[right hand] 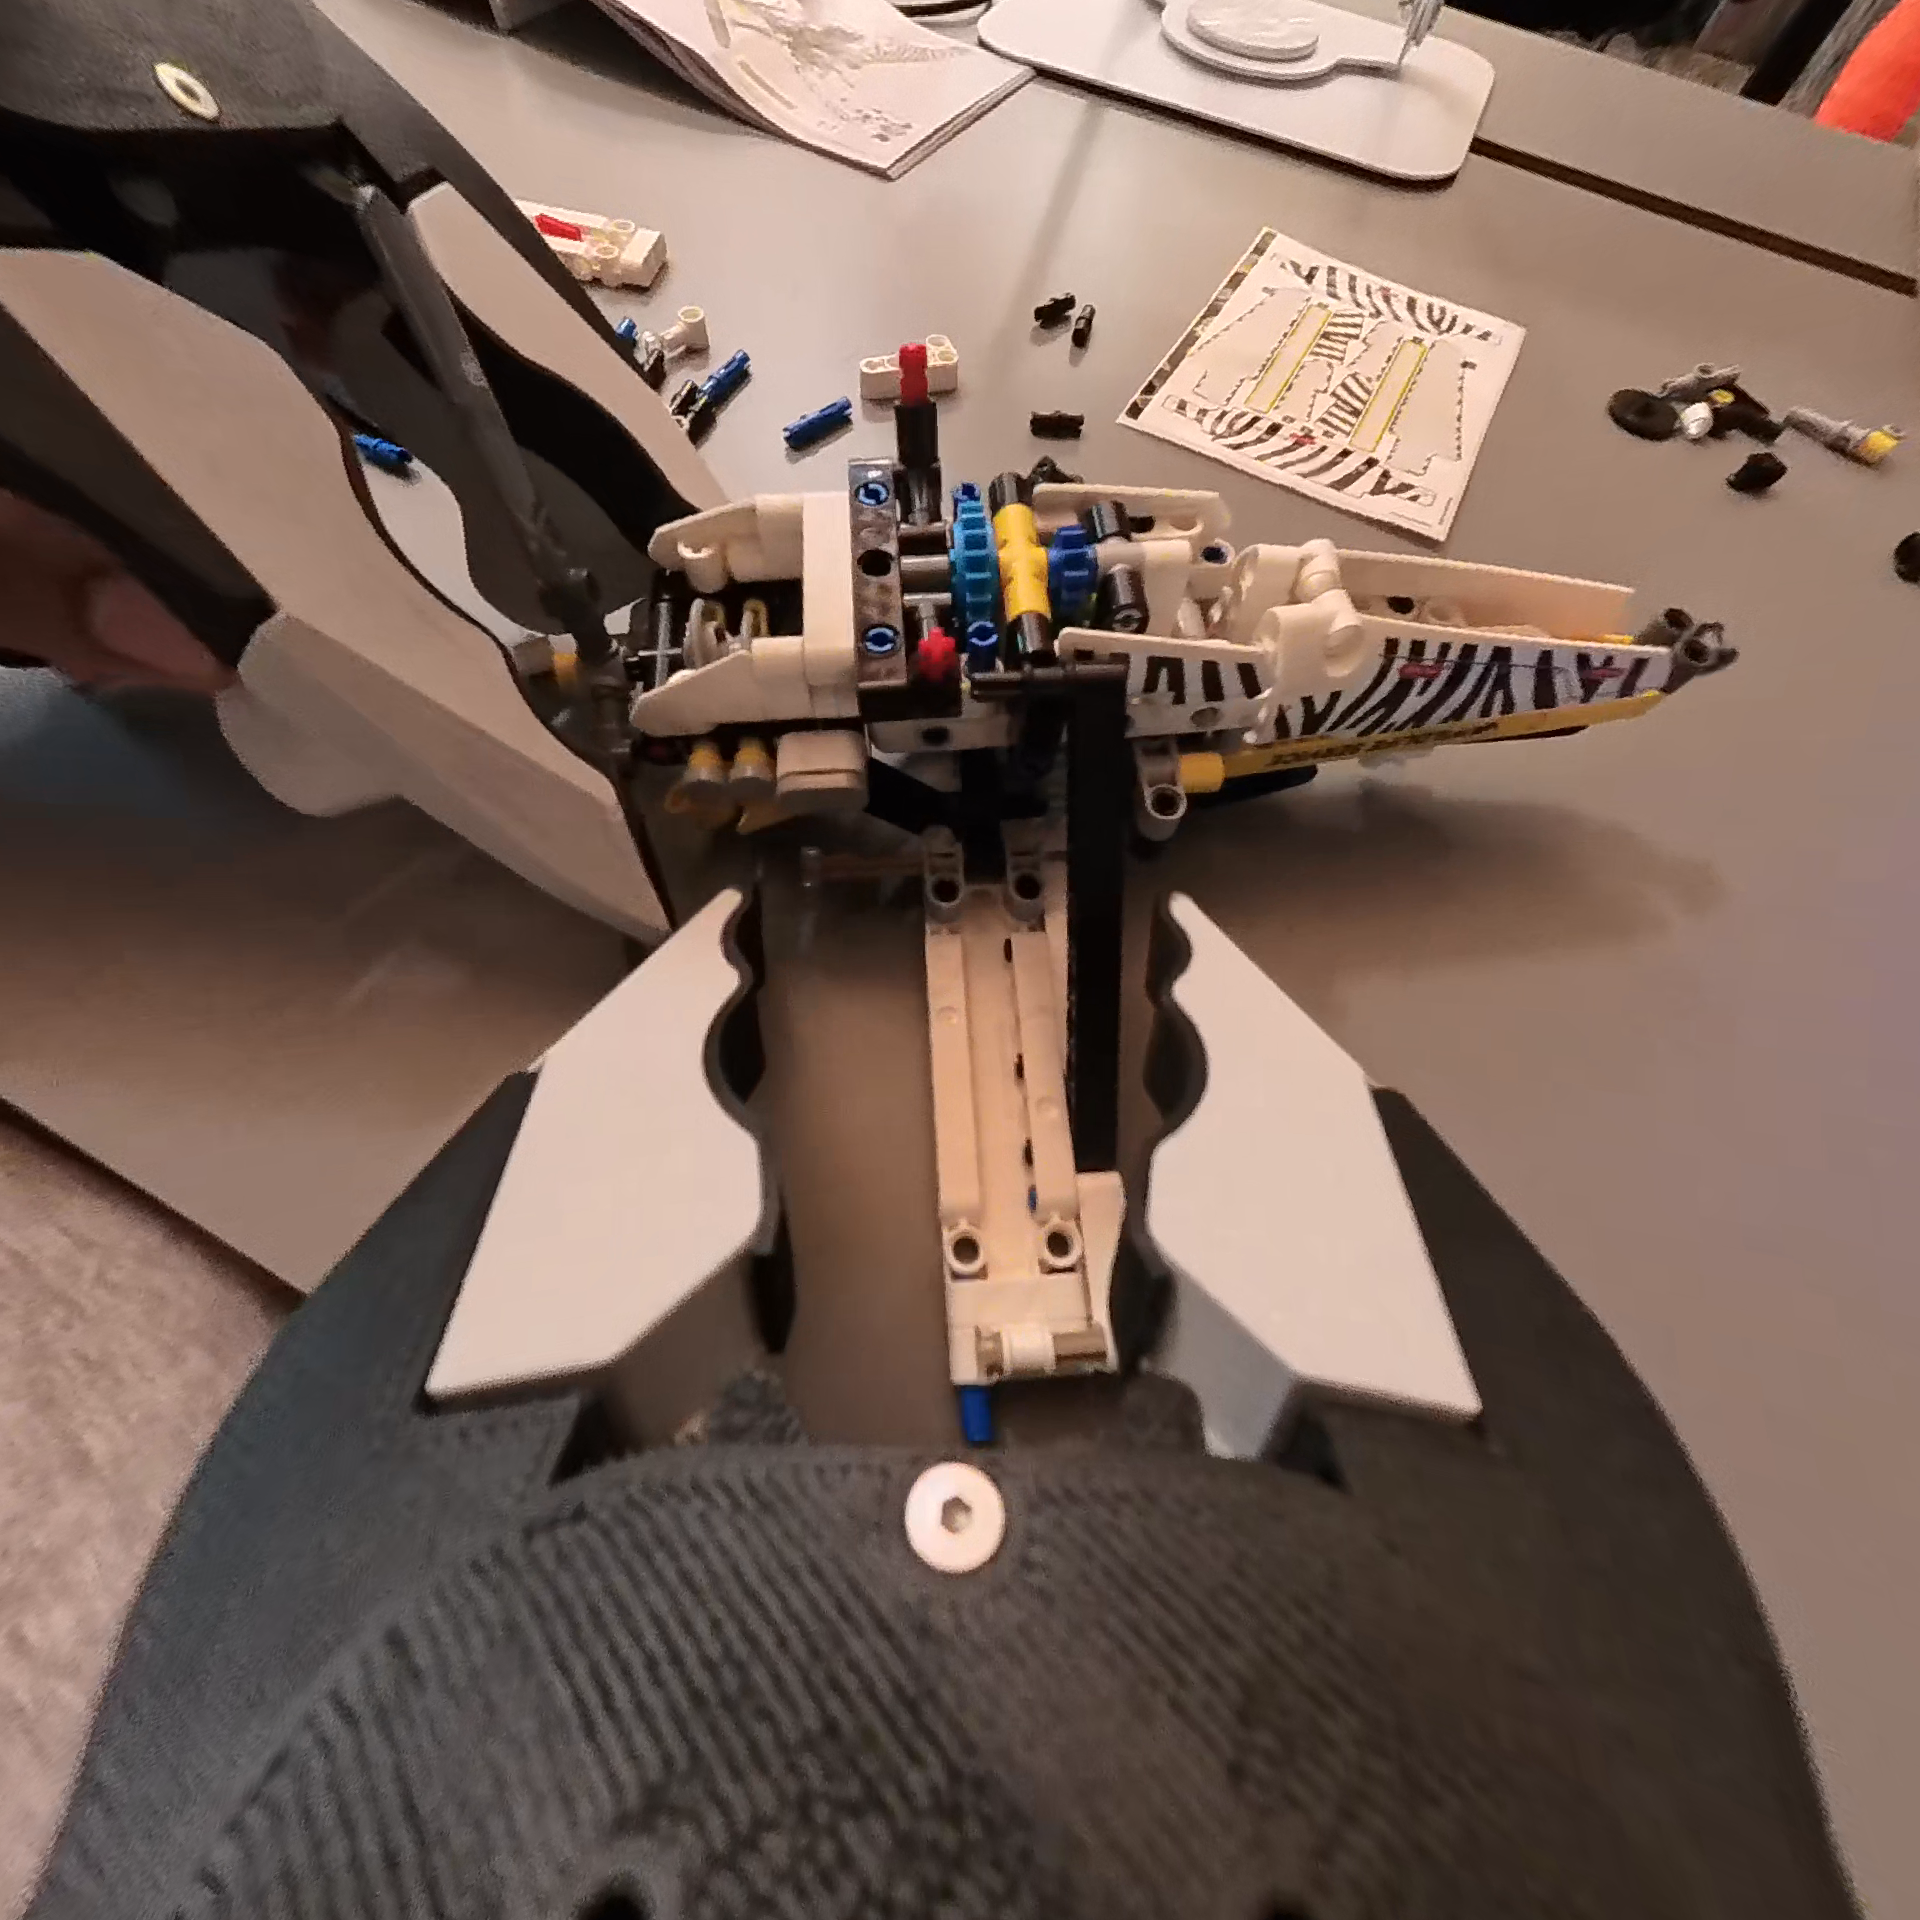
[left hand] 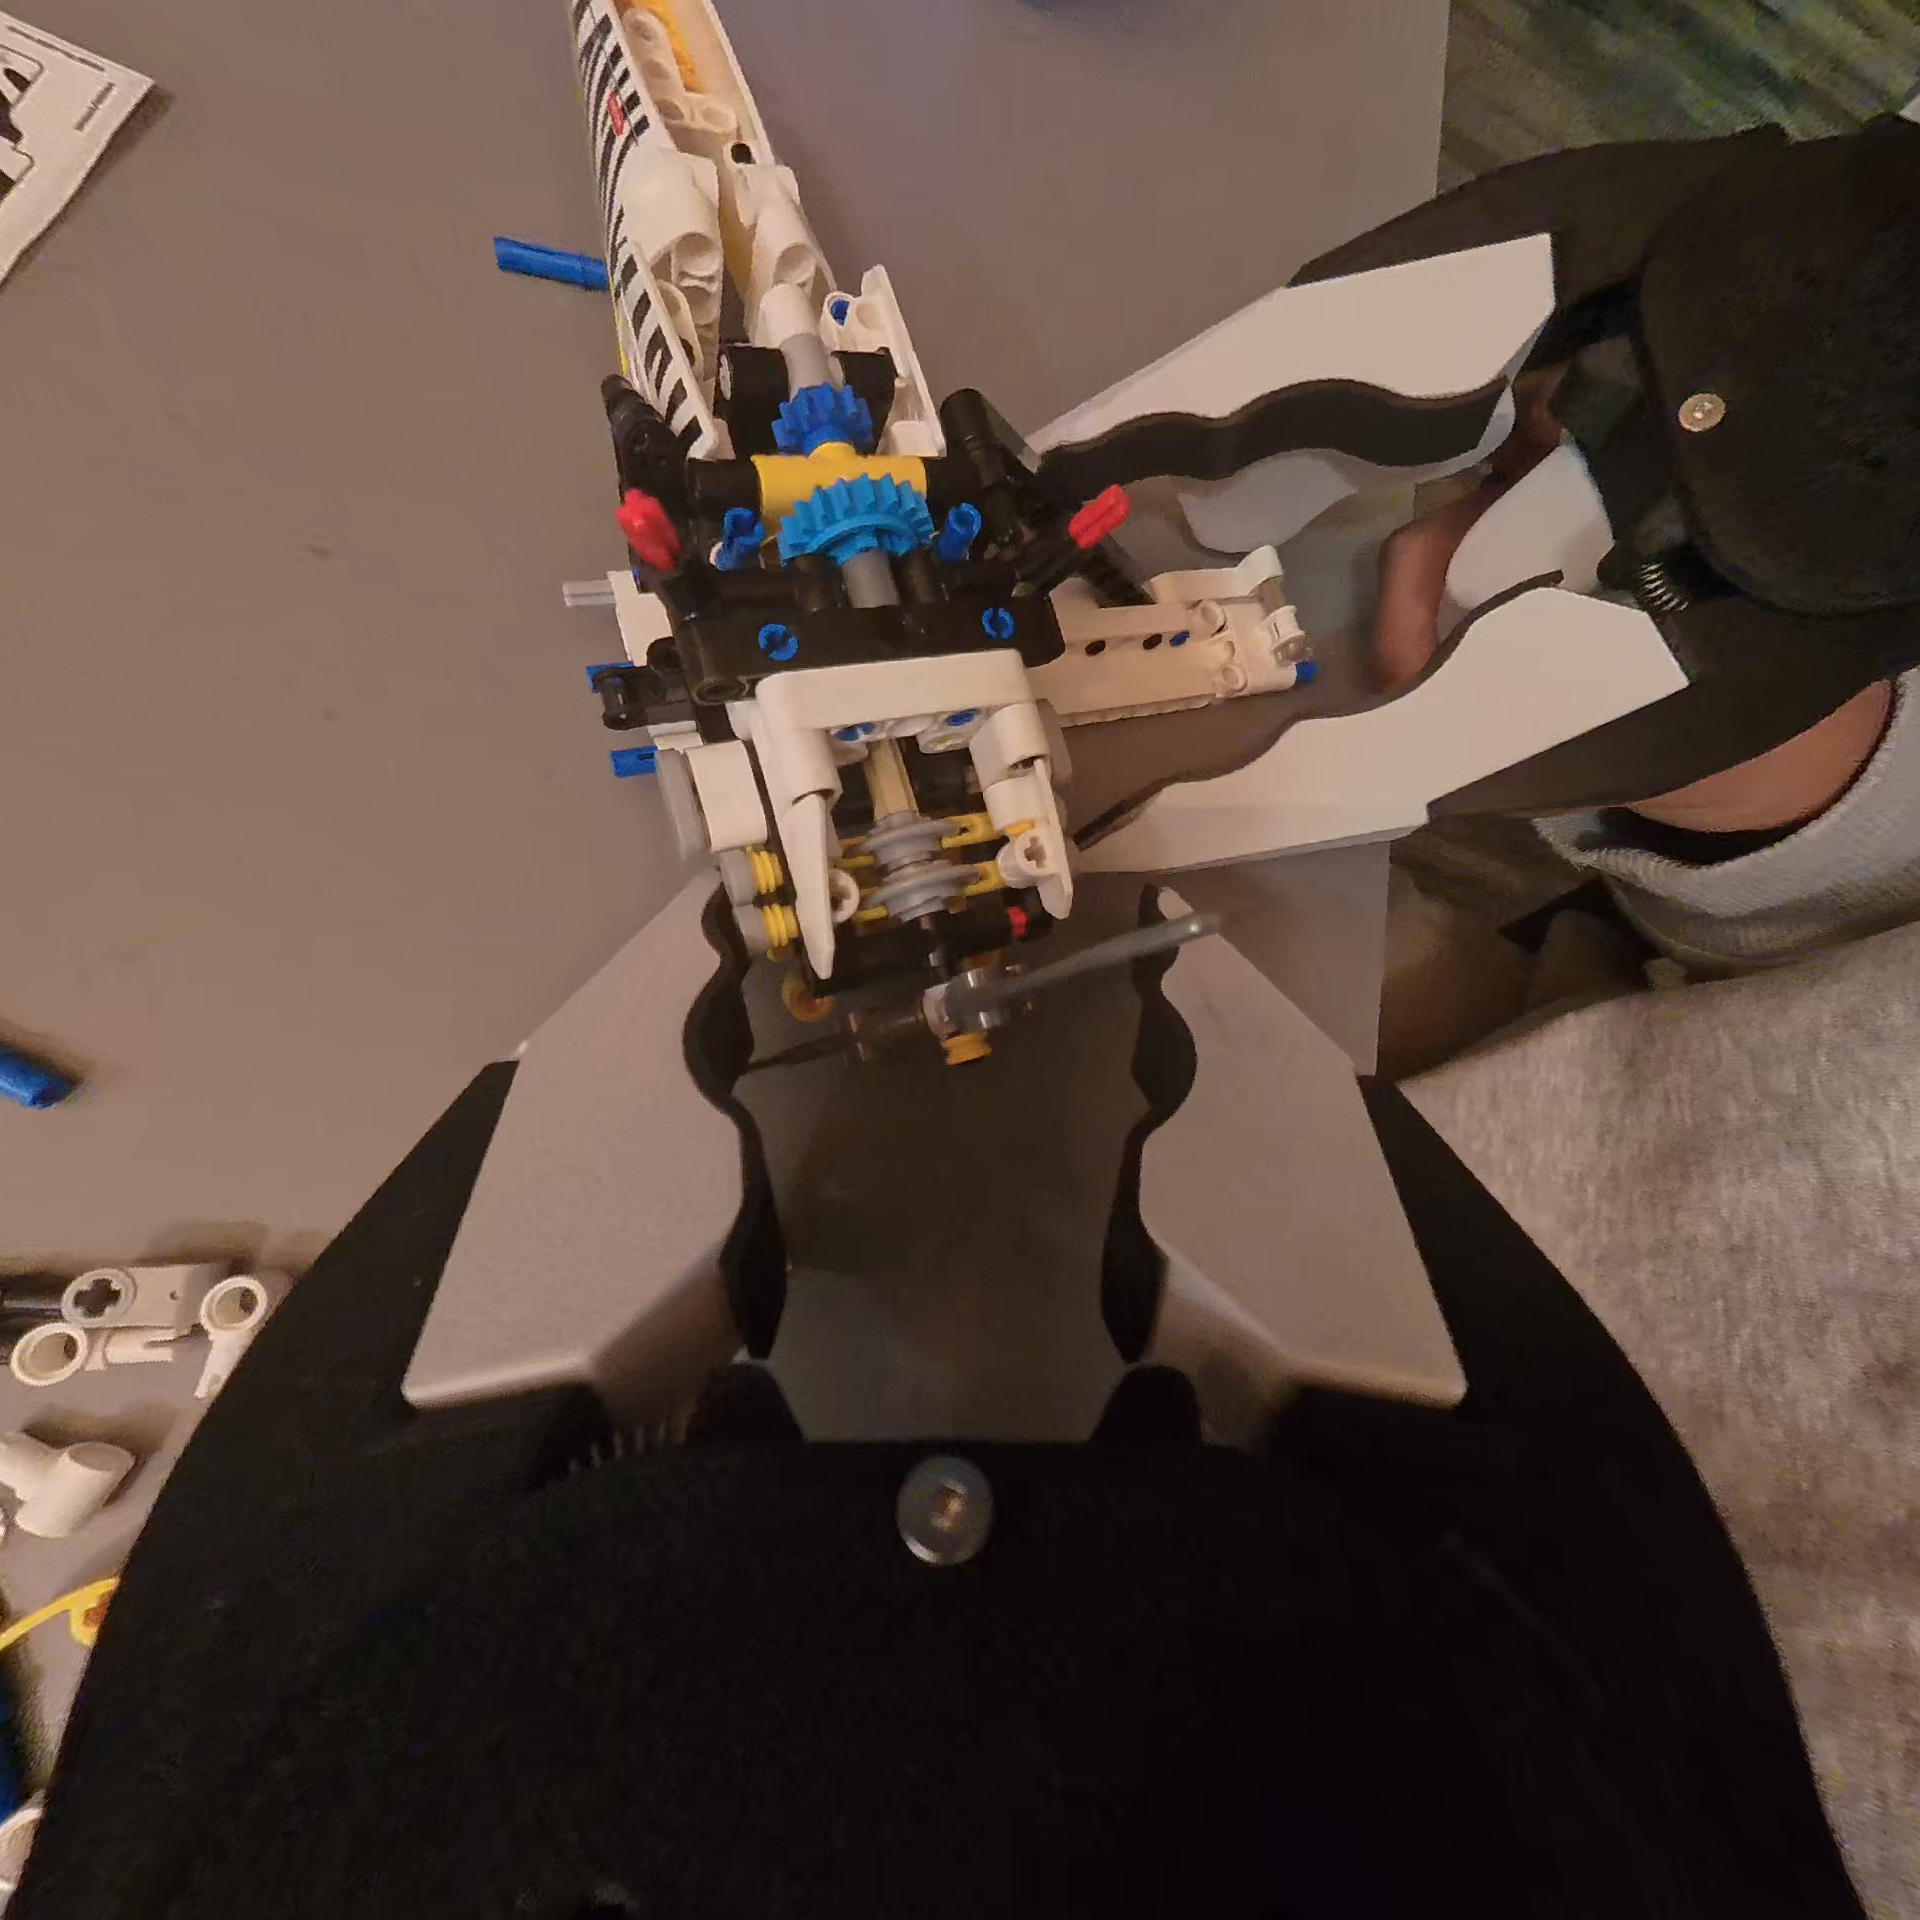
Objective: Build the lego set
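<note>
The lego model (left hand: 852,623) is a white and black aircraft-like build with blue gears, a yellow block and a zebra-striped tail (right hand: 1351,675). It is held a little above the grey table (right hand: 1455,1039). My left gripper (left hand: 935,925) is shut on the model's front end, where a thin grey axle (left hand: 1101,951) sticks out sideways. It also shows in the right wrist view (right hand: 665,686). My right gripper (right hand: 951,914) is open around the model's white side wing (right hand: 1018,1091), which lies against the right finger with a gap on the left. It also shows in the left wrist view (left hand: 1070,655).
Loose pins and small bricks (right hand: 727,374) lie behind the model, with a zebra sticker sheet (right hand: 1320,384), an instruction booklet (right hand: 831,73) and a grey mat (right hand: 1247,83). White connectors (left hand: 125,1320) and a blue pin (left hand: 551,260) lie left. A grey sleeve (left hand: 1662,1143) is at the table's right edge.
</note>
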{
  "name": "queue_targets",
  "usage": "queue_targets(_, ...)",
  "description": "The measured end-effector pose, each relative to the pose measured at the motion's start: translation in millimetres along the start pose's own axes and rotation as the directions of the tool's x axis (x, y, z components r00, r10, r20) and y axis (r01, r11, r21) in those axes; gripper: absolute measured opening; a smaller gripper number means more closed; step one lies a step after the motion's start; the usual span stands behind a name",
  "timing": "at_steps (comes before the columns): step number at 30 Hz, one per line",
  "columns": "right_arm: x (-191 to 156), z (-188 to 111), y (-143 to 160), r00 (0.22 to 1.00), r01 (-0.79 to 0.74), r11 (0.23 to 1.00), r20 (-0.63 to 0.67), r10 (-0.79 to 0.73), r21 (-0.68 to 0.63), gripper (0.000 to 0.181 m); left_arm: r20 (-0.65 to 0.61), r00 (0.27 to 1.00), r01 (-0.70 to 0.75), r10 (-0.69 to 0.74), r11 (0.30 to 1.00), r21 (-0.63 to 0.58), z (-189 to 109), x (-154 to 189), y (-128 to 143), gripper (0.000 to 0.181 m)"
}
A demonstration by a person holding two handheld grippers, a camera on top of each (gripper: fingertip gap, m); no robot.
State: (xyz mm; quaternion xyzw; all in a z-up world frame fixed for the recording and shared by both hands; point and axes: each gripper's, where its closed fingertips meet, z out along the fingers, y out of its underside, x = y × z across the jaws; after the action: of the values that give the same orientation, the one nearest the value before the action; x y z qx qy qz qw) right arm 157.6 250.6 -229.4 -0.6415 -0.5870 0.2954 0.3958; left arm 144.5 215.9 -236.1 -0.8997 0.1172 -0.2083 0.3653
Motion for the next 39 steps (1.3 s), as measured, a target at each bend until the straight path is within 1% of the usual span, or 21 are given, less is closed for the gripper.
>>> queue_targets(3,0.4,4.8,1.0,1.000,0.009,1.000,-0.012,-0.009,-0.023,0.073,-0.032,0.999,-0.008,0.008,1.000,-0.003,1.7,6.6,0.6,0.070)
queue_targets(5,3.3,6.7,3.3,0.999,0.022,0.999,-0.042,-0.024,-0.048,0.073,-0.027,1.000,-0.009,0.009,1.000,0.004,2.5,6.7,0.2,0.070)
queue_targets(7,5.2,6.1,3.4,0.998,0.023,0.999,-0.050,-0.025,-0.044,0.067,-0.029,1.000,-0.005,0.005,1.000,0.004,2.3,6.5,0.5,0.069)
queue_targets(11,5.1,6.9,5.5,1.000,-0.013,0.998,-0.019,0.012,-0.057,0.065,-0.054,0.998,0.014,-0.013,1.000,0.013,1.5,7.2,0.4,0.066)
queue_targets(17,3.2,10.1,9.2,0.994,-0.098,0.990,0.041,0.102,-0.099,0.067,-0.048,0.999,0.009,-0.008,1.000,0.017,2.2,7.5,0.9,0.065)
queue_targets(39,3.0,10.3,11.5,0.995,-0.074,0.990,0.054,0.080,-0.117,0.065,-0.035,0.999,-0.006,0.006,1.000,0.003,3.3,4.9,1.4,0.062)
